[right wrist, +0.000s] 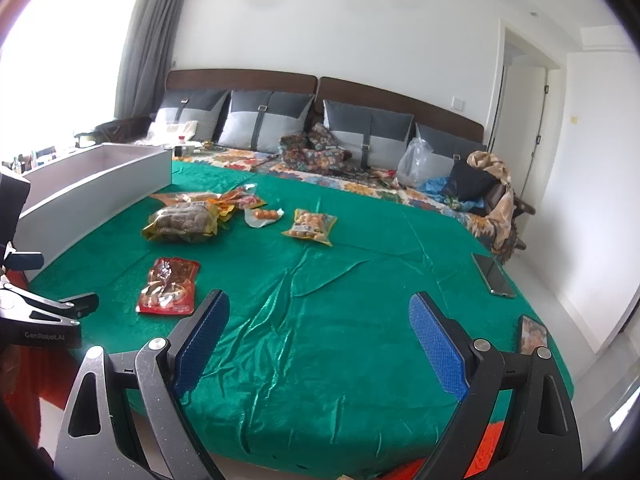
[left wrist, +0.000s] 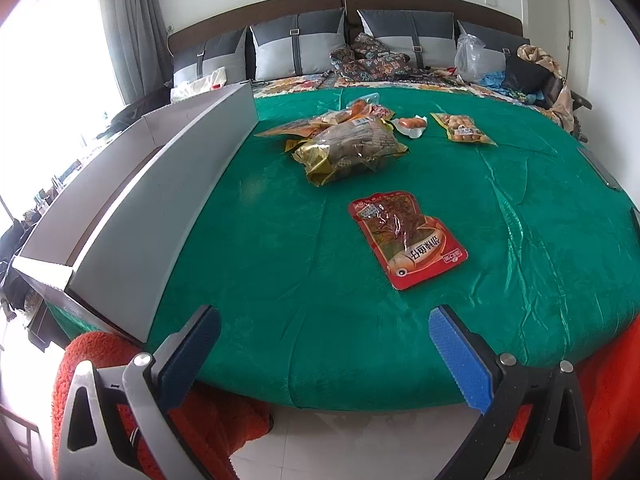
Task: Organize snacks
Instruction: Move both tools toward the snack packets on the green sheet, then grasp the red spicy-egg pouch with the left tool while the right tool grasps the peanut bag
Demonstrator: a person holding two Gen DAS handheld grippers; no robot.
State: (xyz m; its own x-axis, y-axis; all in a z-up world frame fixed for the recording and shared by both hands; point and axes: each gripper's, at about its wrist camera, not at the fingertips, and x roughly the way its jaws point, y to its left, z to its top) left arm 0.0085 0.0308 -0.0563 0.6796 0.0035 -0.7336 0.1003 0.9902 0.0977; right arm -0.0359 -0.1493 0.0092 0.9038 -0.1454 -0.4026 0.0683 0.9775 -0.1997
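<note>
1. Both tongs hang at the near edge of the bed, over the green cloth (left wrist: 280, 240), with nothing between their pads. The left tongs (left wrist: 324, 356) are spread wide, and so are the right tongs (right wrist: 320, 344). That wide spread suits flat packets, which I judge must be pinched by an edge.

2. The snacks lie loose on the cloth. The red packet (left wrist: 408, 238) lies flat and alone, nearest the left tongs, so it looks like the natural first pick.

3. Farther back, a gold bag of brown pieces (left wrist: 352, 148) rests against a heap of orange packets (left wrist: 340, 116), touching and partly overlapping them. Lifting 1 of these may drag its neighbours along.

4. Just to the right of that heap sit a small clear packet of sausages (left wrist: 412, 124) and, apart from it, a packet of pale round balls (left wrist: 464, 128).

5. A long grey box (left wrist: 168, 200) stands open along the left side of the cloth, close beside the heap. I take it as the likely place for the snacks, hence its position within easy reach of the left tongs.

6. 2 phones lie on the right edge of the cloth: 1 (right wrist: 496, 276) farther back, another (right wrist: 532, 334) close to the right tongs. They are well apart from the snacks and are best avoided.
</note>
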